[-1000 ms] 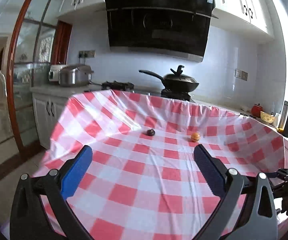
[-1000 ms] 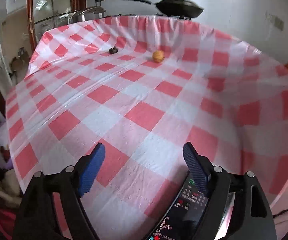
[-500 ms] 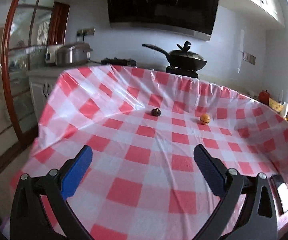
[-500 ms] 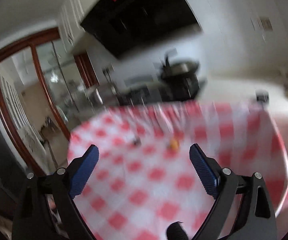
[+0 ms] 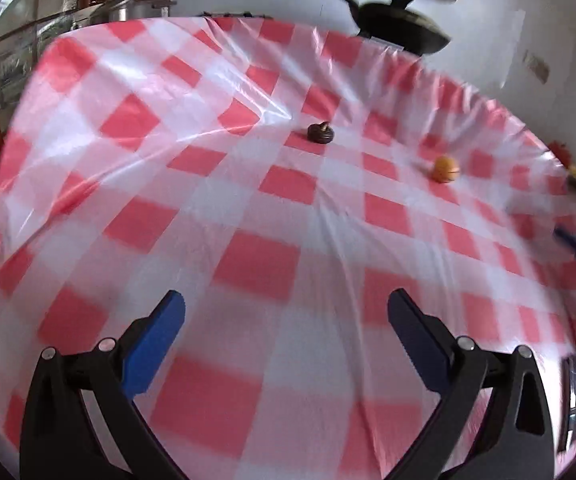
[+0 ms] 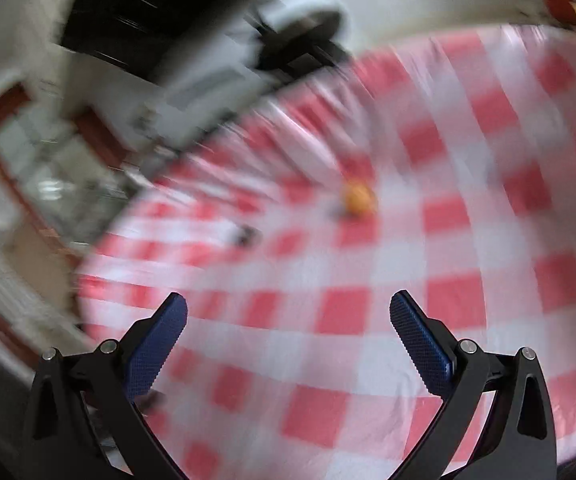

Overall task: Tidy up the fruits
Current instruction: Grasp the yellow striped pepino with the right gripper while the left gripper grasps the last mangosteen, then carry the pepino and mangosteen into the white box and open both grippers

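A round, smooth orange fruit (image 5: 445, 168) and a squat dark fruit (image 5: 321, 132), its stub pointing up, sit well apart on the table's glossy, wrinkled red-and-white checked cloth (image 5: 256, 256). Neither has a clear long axis. The left gripper (image 5: 286, 316) and right gripper (image 6: 288, 314) hang wide apart, holding nothing.

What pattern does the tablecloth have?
The tablecloth has red and white checks, which show best in the left wrist view.
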